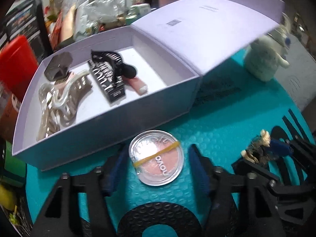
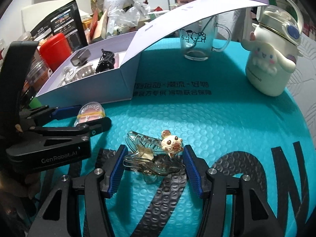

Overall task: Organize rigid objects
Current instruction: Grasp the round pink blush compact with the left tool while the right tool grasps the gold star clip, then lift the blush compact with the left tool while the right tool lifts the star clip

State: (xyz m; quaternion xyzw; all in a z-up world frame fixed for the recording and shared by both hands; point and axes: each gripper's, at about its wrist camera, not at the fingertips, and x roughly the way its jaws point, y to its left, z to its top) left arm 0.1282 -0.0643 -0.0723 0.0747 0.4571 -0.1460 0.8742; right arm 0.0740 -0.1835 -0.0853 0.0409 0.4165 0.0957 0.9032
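Blush compact, round and clear-lidded with a yellow rubber band across it, lay on the teal bubble mailer that covered the table, just in front of the lavender box. We held the left gripper around it with the jaws spread wide, one blue pad on each side and neither touching the compact. Our right gripper stood likewise open around the clear hair claw, which carried a small cream hamster charm; its pads flanked the claw, and we could not tell whether the left pad touched it.

Inside the box, lid thrown back, we saw a pearly claw clip, a smoky-capped bottle, a black patterned carton, a black claw clip and a pink tube.

Further back on the mailer stood a glass mug and a white Cinnamoroll bottle. A red canister sat beyond the box.
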